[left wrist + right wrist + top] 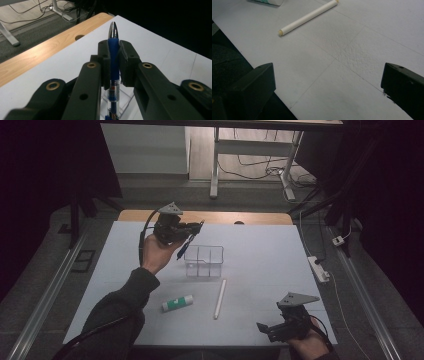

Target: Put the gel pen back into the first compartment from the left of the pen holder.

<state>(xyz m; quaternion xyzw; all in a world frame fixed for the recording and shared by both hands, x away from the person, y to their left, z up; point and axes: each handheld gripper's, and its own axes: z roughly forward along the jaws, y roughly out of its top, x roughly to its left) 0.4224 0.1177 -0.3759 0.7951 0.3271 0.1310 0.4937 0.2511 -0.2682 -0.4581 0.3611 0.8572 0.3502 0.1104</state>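
Above the far left part of the table (260, 245), the left gripper (192, 231) is clamped on a blue pen (114, 53) — its metal tip sticks out past the jaws and its body hangs down over a clear box (204, 261). Near the front right edge, the right gripper (270, 329) rests with its jaws wide apart — holding nothing, and a white stick (220, 298) and a glue stick (177, 303) lie on the table to its left.

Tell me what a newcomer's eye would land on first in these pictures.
First, the blue ballpoint pen clamped in the left gripper, held above the clear plastic divided box at the table's middle. Nearer lie a white slender stick and a green-and-white glue stick, with the right gripper open at the near edge.
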